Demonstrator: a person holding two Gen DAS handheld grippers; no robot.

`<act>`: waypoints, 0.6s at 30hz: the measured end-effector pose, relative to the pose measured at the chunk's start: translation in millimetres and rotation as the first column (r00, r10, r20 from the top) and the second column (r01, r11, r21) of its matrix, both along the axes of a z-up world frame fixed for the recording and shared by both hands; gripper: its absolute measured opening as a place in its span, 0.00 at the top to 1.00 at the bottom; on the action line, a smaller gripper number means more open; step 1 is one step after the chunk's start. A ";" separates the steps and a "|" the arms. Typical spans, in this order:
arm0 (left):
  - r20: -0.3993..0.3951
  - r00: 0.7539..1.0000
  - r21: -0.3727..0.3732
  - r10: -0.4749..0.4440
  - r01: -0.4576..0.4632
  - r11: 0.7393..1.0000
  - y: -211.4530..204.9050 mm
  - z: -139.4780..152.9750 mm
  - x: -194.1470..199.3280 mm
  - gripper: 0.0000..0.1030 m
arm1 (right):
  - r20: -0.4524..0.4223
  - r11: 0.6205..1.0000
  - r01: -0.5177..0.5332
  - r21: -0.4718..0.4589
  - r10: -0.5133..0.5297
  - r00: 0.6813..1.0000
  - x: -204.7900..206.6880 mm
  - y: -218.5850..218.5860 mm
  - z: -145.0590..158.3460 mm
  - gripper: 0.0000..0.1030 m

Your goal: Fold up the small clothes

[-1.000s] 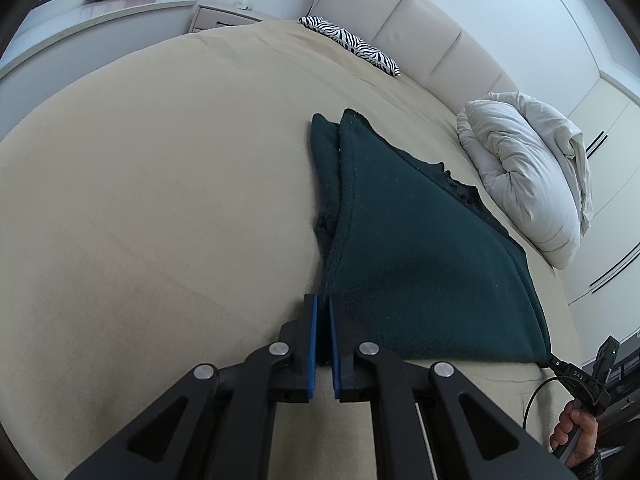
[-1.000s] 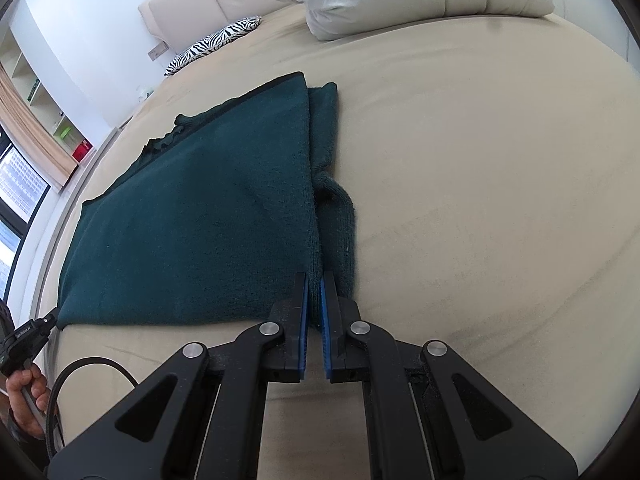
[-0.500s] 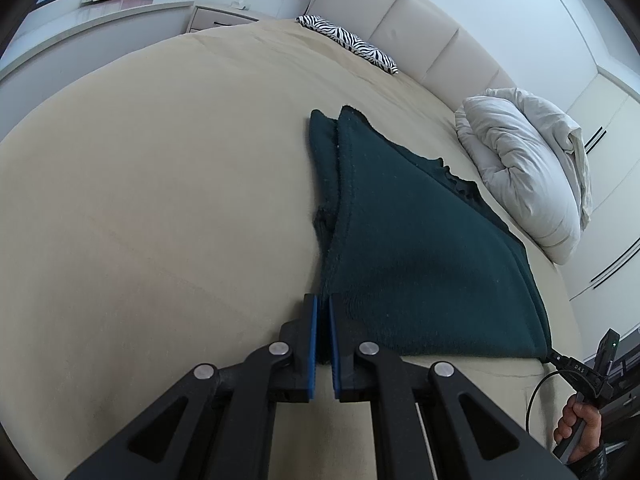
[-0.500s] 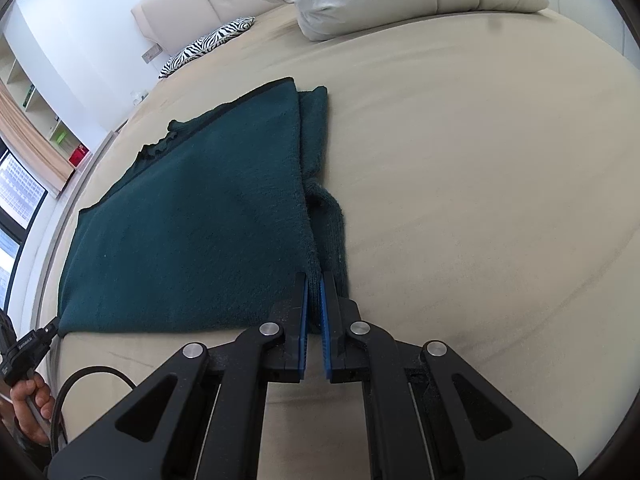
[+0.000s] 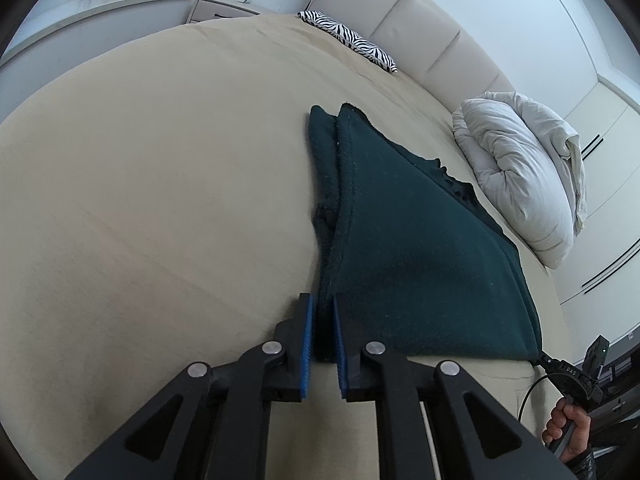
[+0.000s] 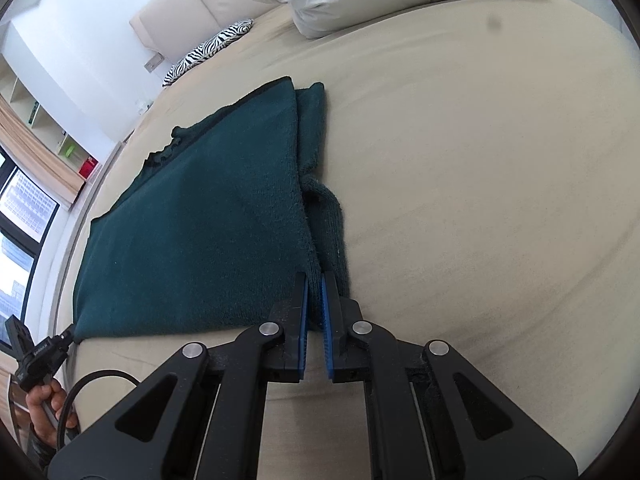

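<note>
A dark green knitted garment (image 5: pixel 416 248) lies folded flat on the beige bed (image 5: pixel 160 184); it also shows in the right wrist view (image 6: pixel 208 224). My left gripper (image 5: pixel 322 304) is shut on the garment's near left corner, with cloth between the blue pads. My right gripper (image 6: pixel 315 280) is shut on the near right corner, beside a bulging sleeve fold (image 6: pixel 328 208). Each gripper shows in the other's view, at the garment's far corner (image 5: pixel 568 376) (image 6: pixel 40 352).
A white duvet (image 5: pixel 524 176) lies bunched beyond the garment near the padded headboard (image 5: pixel 404 28). A zebra-striped pillow (image 5: pixel 348 40) lies at the head of the bed. A nightstand (image 5: pixel 220 8) and window stand further back.
Both grippers keep their hold on the garment's corners. The views have shifted slightly, and the garment has slid a little along the bed.
</note>
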State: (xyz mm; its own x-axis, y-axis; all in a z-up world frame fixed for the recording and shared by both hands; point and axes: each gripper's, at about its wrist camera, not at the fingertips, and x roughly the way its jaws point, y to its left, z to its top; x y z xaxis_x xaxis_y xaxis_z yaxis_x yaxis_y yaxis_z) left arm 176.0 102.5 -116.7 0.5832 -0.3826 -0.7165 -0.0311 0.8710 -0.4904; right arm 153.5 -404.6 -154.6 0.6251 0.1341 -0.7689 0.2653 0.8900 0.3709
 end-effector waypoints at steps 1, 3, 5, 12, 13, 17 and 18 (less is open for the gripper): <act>-0.002 1.000 -0.005 0.002 -0.002 1.000 0.4 0.2 0.0 0.87 | -0.002 1.000 -0.002 -0.003 0.002 1.000 -0.2 0.9 0.8 0.94; -0.004 1.000 -0.020 0.009 -0.009 1.000 1.6 1.9 -1.4 0.84 | -0.011 1.000 -0.002 0.001 0.002 1.000 -1.4 1.3 3.2 0.92; -0.004 1.000 -0.013 0.013 -0.013 1.000 0.5 4.0 -3.5 0.82 | -0.022 1.000 0.002 0.011 -0.002 1.000 -1.1 0.2 5.9 0.92; 0.091 0.995 0.096 0.040 -0.048 0.994 -7.1 44.1 -14.6 0.76 | 0.003 0.996 0.078 -0.046 -0.078 0.997 -5.4 -3.1 33.8 0.77; 0.111 0.993 0.110 0.033 -0.046 0.993 -9.5 49.8 -13.1 0.72 | 0.019 0.994 0.093 -0.058 -0.092 0.996 -4.9 -3.0 40.3 0.74; 0.171 0.985 0.174 -0.037 0.007 0.985 -38.8 65.8 13.9 0.66 | 0.098 0.997 0.064 -0.031 -0.061 0.993 14.0 10.7 63.6 0.59; 0.183 0.982 0.184 -0.053 0.019 0.983 -47.4 67.4 22.7 0.66 | 0.113 1.000 0.026 -0.005 -0.025 0.993 24.3 18.5 66.0 0.59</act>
